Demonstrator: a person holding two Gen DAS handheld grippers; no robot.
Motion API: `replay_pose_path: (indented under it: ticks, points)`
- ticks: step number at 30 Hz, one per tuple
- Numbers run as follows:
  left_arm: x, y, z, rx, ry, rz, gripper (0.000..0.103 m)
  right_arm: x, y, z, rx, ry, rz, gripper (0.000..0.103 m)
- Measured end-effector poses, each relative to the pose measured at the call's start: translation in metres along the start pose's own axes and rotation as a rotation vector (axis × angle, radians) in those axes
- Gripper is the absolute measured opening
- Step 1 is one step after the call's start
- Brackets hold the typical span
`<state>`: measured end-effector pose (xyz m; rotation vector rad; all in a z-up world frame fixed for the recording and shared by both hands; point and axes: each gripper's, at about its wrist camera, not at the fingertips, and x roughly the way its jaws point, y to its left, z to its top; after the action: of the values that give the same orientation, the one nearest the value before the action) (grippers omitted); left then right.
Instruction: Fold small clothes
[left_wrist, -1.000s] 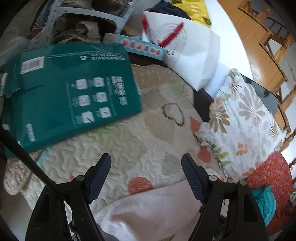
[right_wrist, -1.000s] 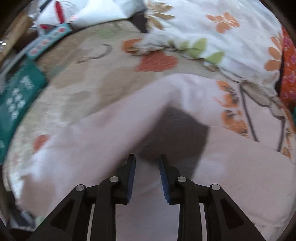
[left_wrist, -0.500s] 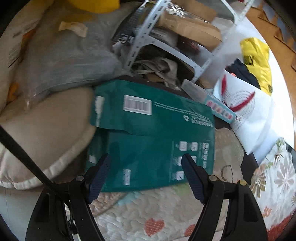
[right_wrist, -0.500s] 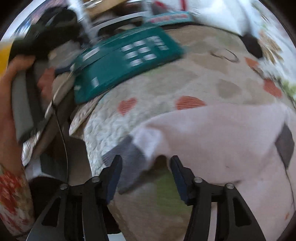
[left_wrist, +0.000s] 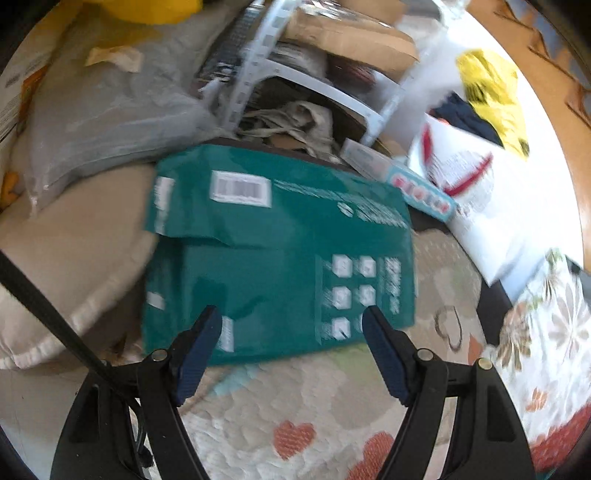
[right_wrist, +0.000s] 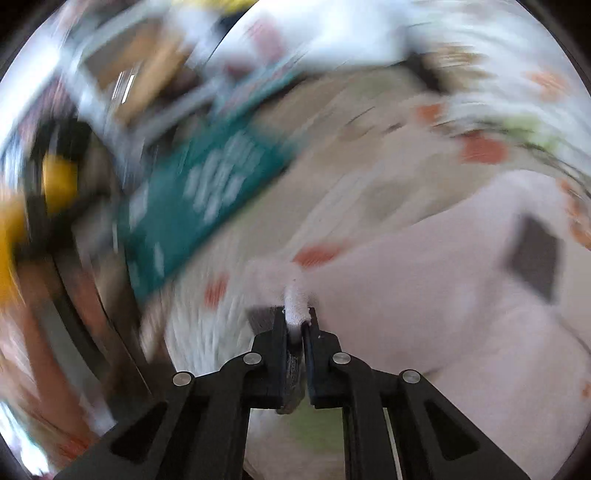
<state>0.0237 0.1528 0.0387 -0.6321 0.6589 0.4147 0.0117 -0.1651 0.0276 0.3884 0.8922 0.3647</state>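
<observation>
A pale pink garment (right_wrist: 424, 288) with a dark grey patch (right_wrist: 532, 254) lies spread on a quilted cover with orange hearts (right_wrist: 229, 332). My right gripper (right_wrist: 295, 314) is shut on a corner of that garment, and a roll of pink fabric sticks up between the pads. The right wrist view is heavily blurred. My left gripper (left_wrist: 291, 321) stands open above the quilt (left_wrist: 295, 413) with nothing between its fingers, pointing toward a green package (left_wrist: 273, 258). The garment does not show in the left wrist view.
The green package lies at the quilt's far left edge, against a beige cushion (left_wrist: 70, 266). Behind stand a white metal rack (left_wrist: 266, 66) with cardboard, a white bag with red print (left_wrist: 469, 184) and a floral pillow (left_wrist: 550, 325) at the right.
My right gripper opened over the garment's corner, then shut on it and rose, swinging right. My left gripper swung from the quilt toward the green package and stayed open.
</observation>
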Motion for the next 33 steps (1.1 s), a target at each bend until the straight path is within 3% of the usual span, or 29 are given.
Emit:
replay_pose_path:
  ticks: [3,6,8,9,10,11,13,15,20,23,25,28,29,30,31,33]
  points:
    - [0.000,-0.028,-0.016,0.073,0.030,-0.038,0.077,-0.080,-0.090,0.020,0.247,-0.169,-0.015,0.009]
    - [-0.003,-0.062,-0.037,0.167,0.059,-0.082,0.077,-0.150,-0.184,0.005,0.467,-0.294,-0.111,0.009]
    - [-0.004,-0.086,-0.053,0.231,0.083,-0.111,0.077,-0.179,-0.238,-0.015,0.603,-0.331,-0.216,0.013]
    - [-0.005,-0.095,-0.059,0.254,0.092,-0.121,0.077,-0.193,-0.272,-0.032,0.680,-0.323,-0.334,0.017]
    - [-0.006,-0.102,-0.066,0.275,0.102,-0.132,0.077,-0.200,-0.290,-0.041,0.714,-0.295,-0.417,0.032]
    - [-0.005,-0.112,-0.072,0.299,0.115,-0.143,0.077,-0.208,-0.308,-0.053,0.750,-0.263,-0.498,0.036]
    - [-0.005,-0.129,-0.085,0.345,0.141,-0.163,0.077,-0.230,-0.327,-0.079,0.791,-0.274,-0.531,0.039]
    - [-0.006,-0.145,-0.099,0.391,0.158,-0.178,0.077,-0.244,-0.329,-0.090,0.765,-0.281,-0.555,0.045]
    - [-0.006,-0.170,-0.127,0.465,0.201,-0.198,0.077,-0.230,-0.305,-0.070,0.564,-0.235,-0.575,0.045]
    - [-0.006,-0.178,-0.139,0.486,0.217,-0.201,0.077,-0.203,-0.277,-0.057,0.359,-0.170,-0.562,0.046]
    - [-0.005,-0.184,-0.145,0.495,0.222,-0.199,0.077,-0.177,-0.258,-0.049,0.234,-0.120,-0.557,0.053]
    - [-0.003,-0.191,-0.152,0.507,0.232,-0.199,0.077,-0.139,-0.244,-0.044,0.105,-0.046,-0.629,0.056]
    - [-0.003,-0.193,-0.155,0.510,0.237,-0.204,0.077,-0.127,-0.246,-0.044,0.078,-0.017,-0.680,0.054]
    - [-0.003,-0.196,-0.158,0.517,0.238,-0.205,0.077,-0.119,-0.250,-0.044,0.067,0.012,-0.725,0.026]
    - [-0.003,-0.198,-0.161,0.525,0.240,-0.207,0.077,-0.116,-0.255,-0.044,0.069,0.028,-0.747,0.005]
    - [-0.002,-0.201,-0.165,0.543,0.248,-0.211,0.077,-0.134,-0.271,-0.043,0.142,-0.015,-0.721,0.004]
